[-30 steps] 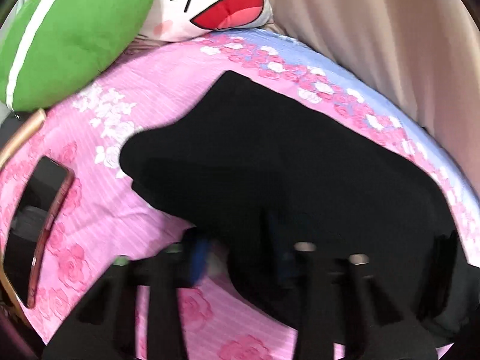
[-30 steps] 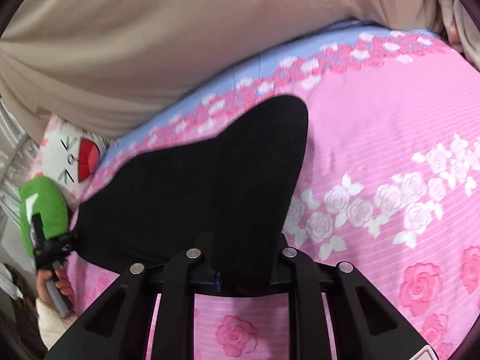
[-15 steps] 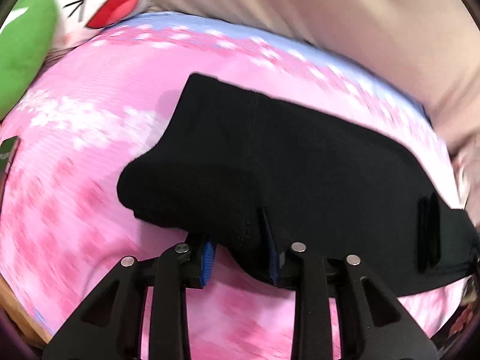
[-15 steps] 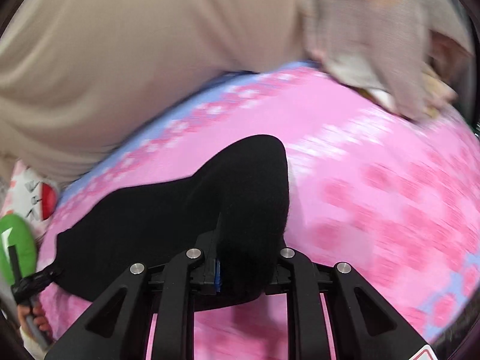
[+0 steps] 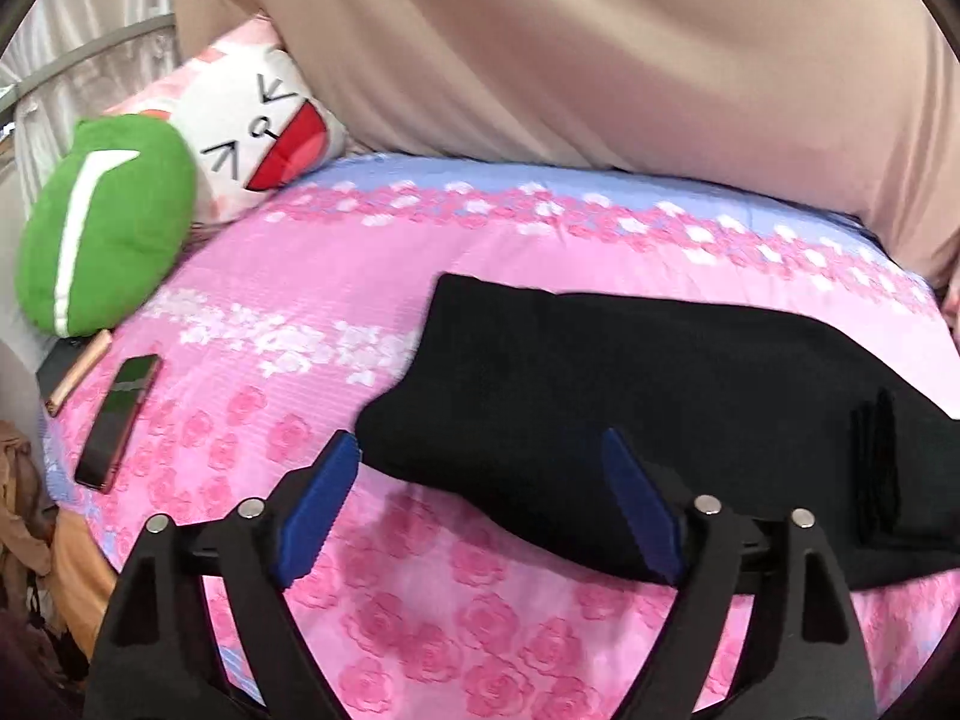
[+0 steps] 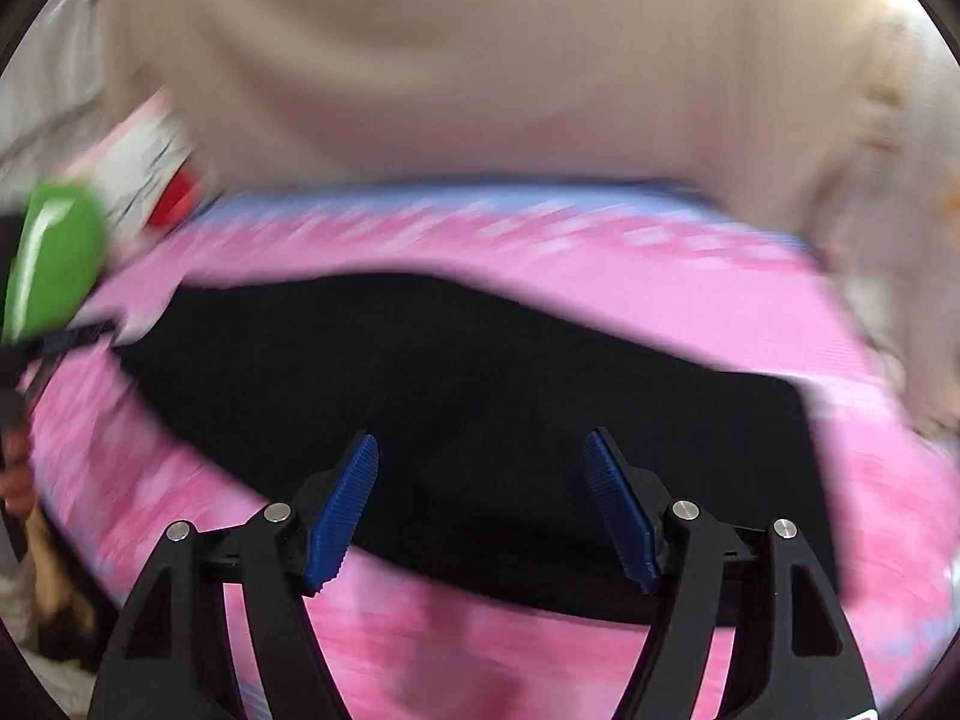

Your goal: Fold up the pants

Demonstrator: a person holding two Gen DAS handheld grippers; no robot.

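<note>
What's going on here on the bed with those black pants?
A person is folding black pants on a pink floral bedsheet, using a handheld gripper in each hand. The left gripper and right gripper are both opening, with the pants' near edge lying loose between the blue pads, not pinched. The pants lie flat as a long folded strip. A green cushion, a cartoon-face pillow and a phone sit off to the side.
</note>
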